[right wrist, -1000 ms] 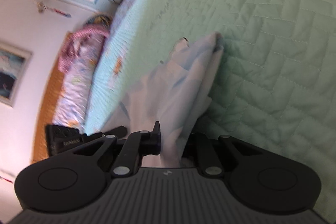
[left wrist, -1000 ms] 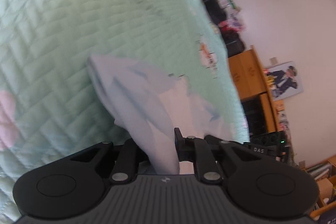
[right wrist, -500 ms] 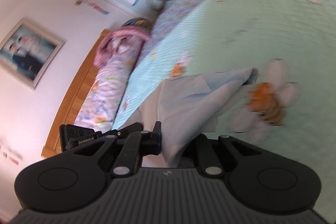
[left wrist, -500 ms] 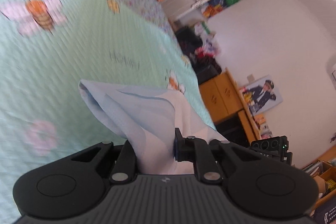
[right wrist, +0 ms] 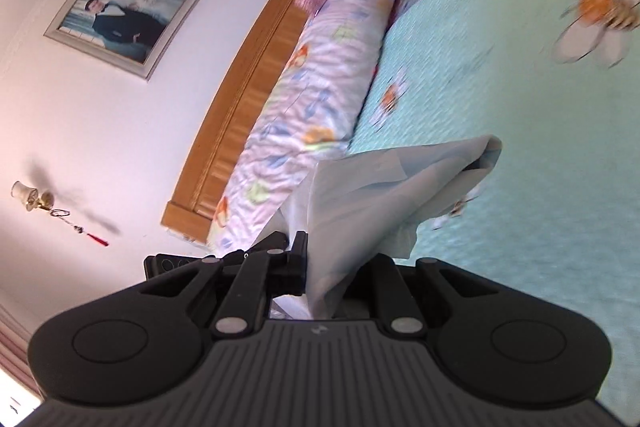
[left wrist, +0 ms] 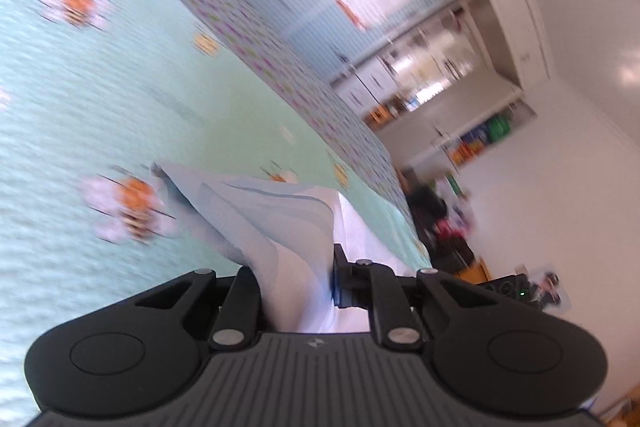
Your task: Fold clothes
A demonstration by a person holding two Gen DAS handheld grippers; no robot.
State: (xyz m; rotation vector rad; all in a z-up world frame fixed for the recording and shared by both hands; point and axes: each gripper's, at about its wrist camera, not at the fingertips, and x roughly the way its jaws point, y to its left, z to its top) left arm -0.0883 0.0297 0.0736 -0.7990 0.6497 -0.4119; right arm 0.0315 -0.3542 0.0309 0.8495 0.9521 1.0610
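Both jaws pinched on pale blue thin-fabric garment [left wrist: 276, 223], left gripper [left wrist: 296, 279] and right gripper [right wrist: 332, 267] alike; cloth hangs bunched above mint quilted bedspread [left wrist: 100, 107]. Risk: thin fabric slips from either pinch, or lands creased because its layers droop unevenly.

One pale blue garment [left wrist: 256, 219], two hand-held grippers: left hand-held gripper [left wrist: 296, 287], right hand-held gripper [right wrist: 332, 279]. One bed [left wrist: 100, 99], one long bolster pillow [right wrist: 304, 99], one framed photo [right wrist: 128, 11], one wooden headboard [right wrist: 240, 99].
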